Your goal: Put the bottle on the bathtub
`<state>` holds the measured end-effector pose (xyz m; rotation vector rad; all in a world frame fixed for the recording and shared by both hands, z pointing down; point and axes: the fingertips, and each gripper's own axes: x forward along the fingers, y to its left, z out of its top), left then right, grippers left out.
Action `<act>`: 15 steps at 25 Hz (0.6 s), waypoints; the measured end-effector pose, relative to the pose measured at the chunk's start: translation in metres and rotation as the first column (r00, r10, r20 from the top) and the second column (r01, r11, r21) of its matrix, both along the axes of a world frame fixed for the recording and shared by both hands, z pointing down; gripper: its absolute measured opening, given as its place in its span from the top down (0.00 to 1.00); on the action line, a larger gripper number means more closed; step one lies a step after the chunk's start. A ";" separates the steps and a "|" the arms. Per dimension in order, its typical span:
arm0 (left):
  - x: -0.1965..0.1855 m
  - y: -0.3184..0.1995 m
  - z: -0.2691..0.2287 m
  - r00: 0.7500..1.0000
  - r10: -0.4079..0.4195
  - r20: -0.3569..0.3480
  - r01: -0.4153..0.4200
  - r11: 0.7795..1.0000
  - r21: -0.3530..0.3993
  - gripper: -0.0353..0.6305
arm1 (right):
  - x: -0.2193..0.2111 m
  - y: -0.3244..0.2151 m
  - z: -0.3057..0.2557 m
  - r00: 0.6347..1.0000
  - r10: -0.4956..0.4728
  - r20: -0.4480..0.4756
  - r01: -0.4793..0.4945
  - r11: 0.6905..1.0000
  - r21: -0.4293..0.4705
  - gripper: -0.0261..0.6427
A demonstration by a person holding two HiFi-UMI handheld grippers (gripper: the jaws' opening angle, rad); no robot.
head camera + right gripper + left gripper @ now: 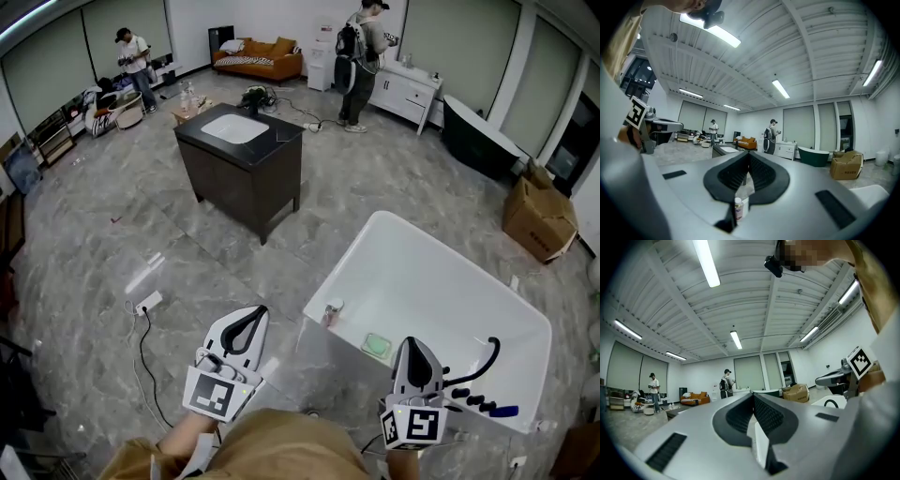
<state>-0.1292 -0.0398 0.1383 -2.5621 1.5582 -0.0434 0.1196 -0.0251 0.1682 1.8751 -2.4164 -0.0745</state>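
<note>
A small white bottle with a pale cap (pixel 330 311) stands upright on the near left corner of the white bathtub's rim (pixel 380 225). In the right gripper view the bottle (pixel 738 208) shows low down through the gap under the jaws, well ahead of them. My left gripper (pixel 253 315) hangs over the floor left of the tub, jaws shut and empty (pixel 753 395). My right gripper (pixel 413 345) is over the tub's near edge, right of the bottle, jaws shut on nothing (pixel 749 154). Neither gripper touches the bottle.
A green soap dish (pixel 377 345) lies in the tub, and a black faucet (pixel 480 373) stands on its near right rim. Beyond are a black vanity island (pixel 246 159), a cardboard box (pixel 538 217), a dark tub (pixel 478 139) and two people. A power strip (pixel 148 303) lies on the floor.
</note>
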 end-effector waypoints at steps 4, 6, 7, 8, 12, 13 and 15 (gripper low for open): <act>-0.005 -0.003 0.007 1.000 -0.023 0.002 0.023 1.000 -0.014 0.94 | 0.000 -0.008 -0.002 1.000 -0.013 -0.003 0.013 1.000 0.004 0.95; -0.006 -0.006 0.009 0.999 -0.032 0.000 0.032 0.999 -0.018 0.94 | -0.002 -0.013 -0.004 1.000 -0.023 -0.008 0.023 1.000 0.003 0.95; -0.006 -0.007 0.009 0.999 -0.033 -0.005 0.033 0.999 -0.022 0.94 | -0.003 -0.016 -0.005 1.000 -0.028 -0.010 0.028 1.000 0.003 0.95; -0.005 -0.008 0.010 0.999 -0.033 -0.010 0.032 0.999 -0.027 0.94 | -0.004 -0.018 -0.005 0.999 -0.033 -0.010 0.033 0.999 0.005 0.95; -0.009 -0.011 0.005 0.999 -0.044 -0.009 0.044 0.999 -0.017 0.94 | -0.012 -0.023 -0.009 0.998 -0.058 -0.013 0.058 0.998 0.012 0.95; -0.011 -0.012 0.004 0.999 -0.049 -0.008 0.049 0.999 -0.013 0.94 | -0.014 -0.024 -0.009 0.998 -0.064 -0.013 0.064 0.998 0.012 0.95; -0.013 -0.012 0.004 0.999 -0.051 -0.014 0.051 0.999 -0.014 0.94 | -0.018 -0.025 -0.009 0.997 -0.073 -0.014 0.073 0.997 0.011 0.95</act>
